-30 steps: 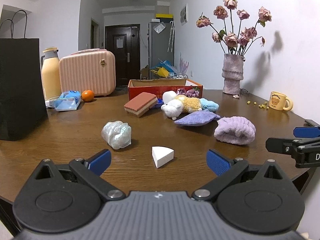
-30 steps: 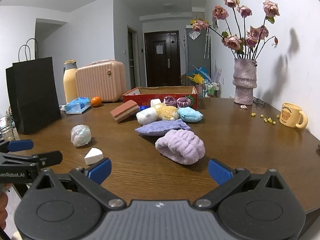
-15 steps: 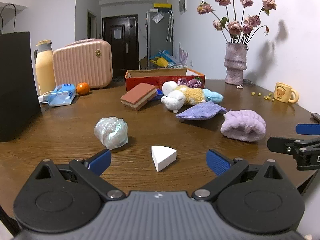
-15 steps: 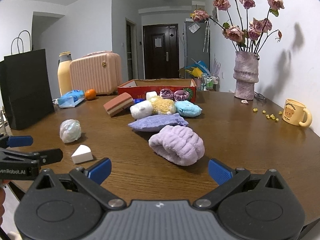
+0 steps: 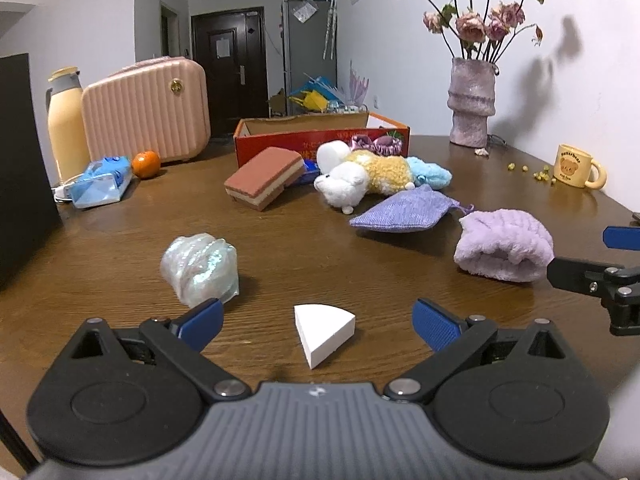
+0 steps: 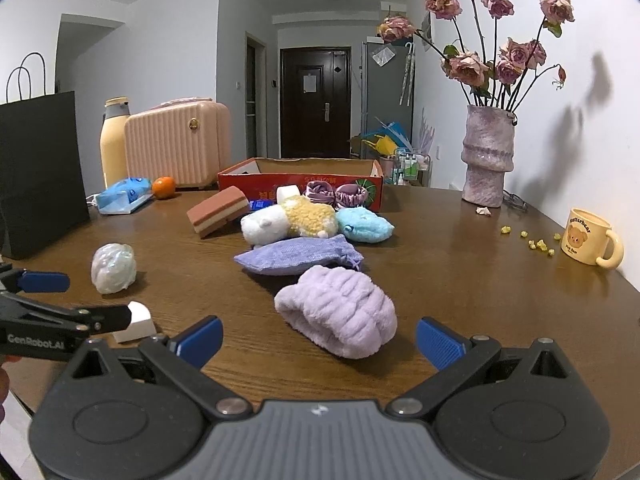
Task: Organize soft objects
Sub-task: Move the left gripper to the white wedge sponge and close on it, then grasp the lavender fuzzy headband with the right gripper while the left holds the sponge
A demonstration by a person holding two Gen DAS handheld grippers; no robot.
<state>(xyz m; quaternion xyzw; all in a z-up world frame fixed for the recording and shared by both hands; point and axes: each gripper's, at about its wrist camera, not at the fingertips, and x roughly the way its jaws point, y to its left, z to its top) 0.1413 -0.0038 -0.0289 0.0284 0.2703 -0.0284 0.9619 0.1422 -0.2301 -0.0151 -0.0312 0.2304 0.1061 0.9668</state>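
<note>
Both tools have come forward and lower since the earlier frames, so the white wedge (image 5: 324, 332) now sits just ahead of the left tool (image 5: 318, 320), between its spread blue pads, and the purple towel (image 6: 338, 312) sits just ahead of the right tool (image 6: 318, 334), whose pads are likewise parted. Neither tool grips anything yet.

Both targets lie near the front edge of the surface (image 5: 120, 236); the red box (image 6: 300, 178), probably the place for the soft things, stands toward the back edge, behind the plush (image 6: 288, 218), pouch (image 6: 296, 256) and sponge (image 6: 218, 210).

Risks, as I judge them: the wedge is small and light, so a pad touching it first on one side could skid it toward the front edge instead of pinching it. The towel is bulky and floppy; a shallow bite might take only a fold and let the rest drag over the pouch. The left tool's arm already shows just beside the wedge in the right wrist view, so the two tools could knock together if both close at once. The shiny wad (image 5: 200, 272) sits just beside the left pad and may get nudged.
</note>
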